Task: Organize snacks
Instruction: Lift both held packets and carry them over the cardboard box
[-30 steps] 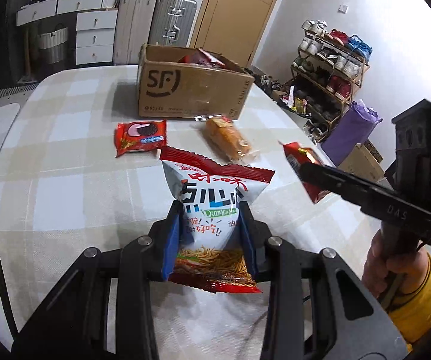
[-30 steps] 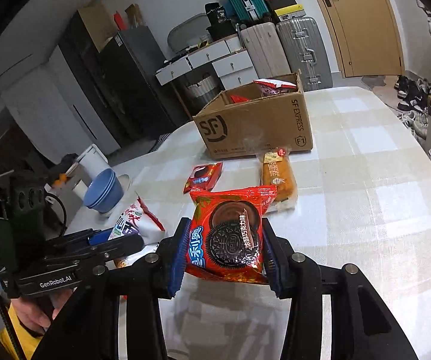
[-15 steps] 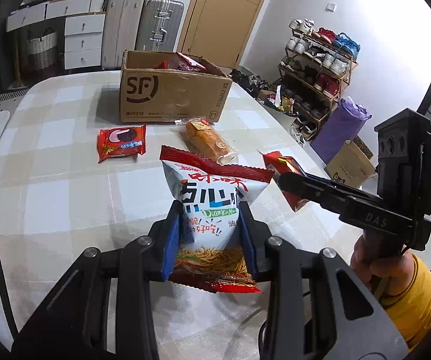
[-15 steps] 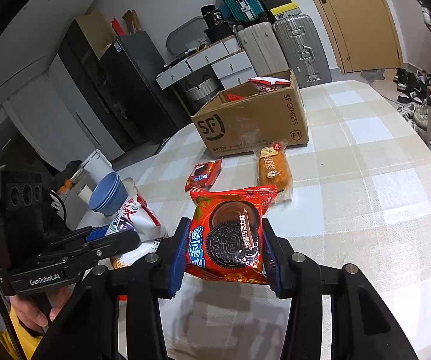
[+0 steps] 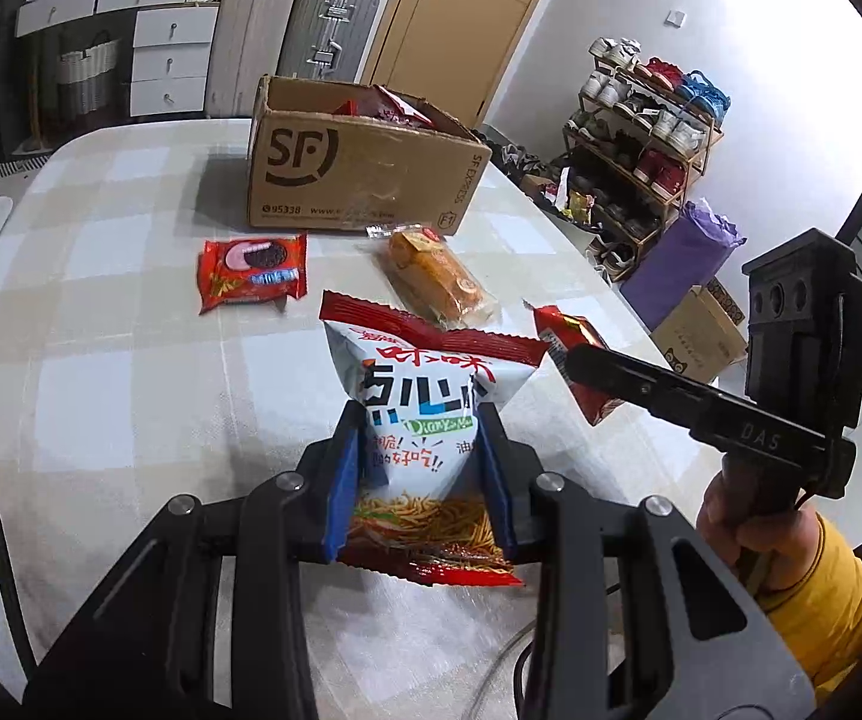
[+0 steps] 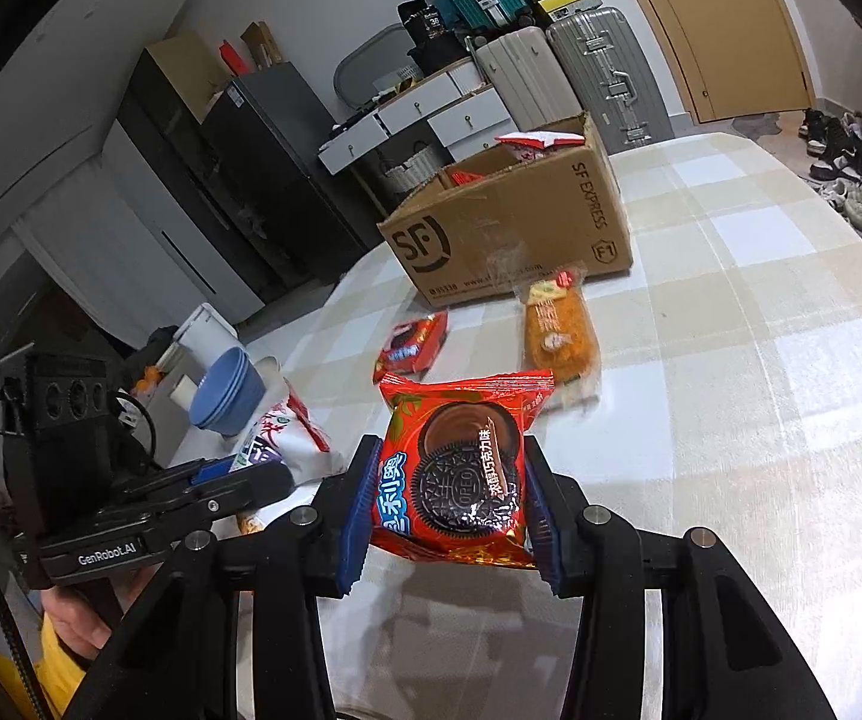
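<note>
Seen from the left wrist, the left hand-held gripper (image 5: 422, 474) pinches a white-and-red bag of noodle snack (image 5: 425, 420) between its blue pads, held clear above the checked table (image 5: 101, 390). Compared with a second ago the grip is the same and the bag sits the same way between the pads; only the view has swung a little, so the cardboard box (image 5: 359, 180) now stands more nearly straight ahead. A red cookie packet (image 5: 251, 273) and a wrapped bread roll (image 5: 437, 282) lie on the table between the bag and the box, apart from each other. From the right wrist, the right hand-held gripper (image 6: 449, 516) pinches a red packet of chocolate cookies (image 6: 461, 474) by its sides, unchanged in hold from a second ago, with the box (image 6: 509, 234) ahead and other snacks already poking out of its open top. The same loose packet (image 6: 413, 345) and bread roll (image 6: 557, 330) lie in front of it. Little has changed, then, beyond a slight re-aiming toward the box. That suggests both held snacks are on their way to the box, which seems the place for gathering them, with two more left on the table to collect afterwards.
</note>
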A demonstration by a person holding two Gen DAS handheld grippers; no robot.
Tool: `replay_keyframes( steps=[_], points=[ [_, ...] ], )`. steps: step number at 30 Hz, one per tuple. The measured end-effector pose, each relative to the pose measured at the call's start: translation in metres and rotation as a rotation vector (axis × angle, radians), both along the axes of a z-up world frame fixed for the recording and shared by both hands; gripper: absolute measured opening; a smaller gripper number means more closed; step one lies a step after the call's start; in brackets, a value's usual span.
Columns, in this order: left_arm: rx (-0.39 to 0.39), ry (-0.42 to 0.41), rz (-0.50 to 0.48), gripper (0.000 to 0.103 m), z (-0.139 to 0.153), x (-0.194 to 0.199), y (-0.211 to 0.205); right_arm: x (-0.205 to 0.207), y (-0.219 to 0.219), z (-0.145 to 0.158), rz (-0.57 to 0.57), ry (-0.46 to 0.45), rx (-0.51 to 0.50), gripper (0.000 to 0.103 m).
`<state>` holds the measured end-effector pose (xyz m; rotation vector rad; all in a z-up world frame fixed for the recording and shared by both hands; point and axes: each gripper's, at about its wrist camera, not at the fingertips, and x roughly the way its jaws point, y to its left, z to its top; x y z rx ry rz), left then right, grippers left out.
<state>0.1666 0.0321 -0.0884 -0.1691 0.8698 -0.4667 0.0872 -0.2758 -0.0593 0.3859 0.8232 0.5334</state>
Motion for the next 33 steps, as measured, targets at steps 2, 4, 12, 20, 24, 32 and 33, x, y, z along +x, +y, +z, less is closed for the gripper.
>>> replay_keyframes(
  steps=[2, 4, 12, 20, 24, 32, 33],
  points=[
    [0.004, -0.009, -0.004, 0.033, 0.005, 0.008, 0.0, 0.007, 0.0, 0.006, 0.002, -0.008, 0.002, 0.045],
    [0.004, -0.022, -0.007, 0.033, 0.013, 0.015, 0.0, 0.014, 0.001, 0.014, 0.008, -0.022, 0.001, 0.045],
    [0.0, -0.072, -0.02, 0.033, 0.056, 0.052, -0.002, 0.045, 0.007, 0.058, 0.021, -0.102, -0.015, 0.045],
    [-0.03, -0.114, -0.003, 0.033, 0.104, 0.108, -0.005, 0.105, 0.009, 0.101, 0.008, -0.134, -0.01, 0.045],
    [-0.003, -0.147, 0.032, 0.033, 0.132, 0.146, -0.007, 0.14, 0.008, 0.118, -0.012, -0.142, -0.024, 0.045],
    [0.051, -0.118, 0.063, 0.033, 0.157, 0.249, -0.012, 0.209, 0.021, 0.132, -0.03, -0.14, -0.08, 0.045],
    [0.05, -0.104, 0.063, 0.033, 0.156, 0.263, -0.013, 0.218, 0.024, 0.13, -0.027, -0.133, -0.093, 0.045]
  ],
)
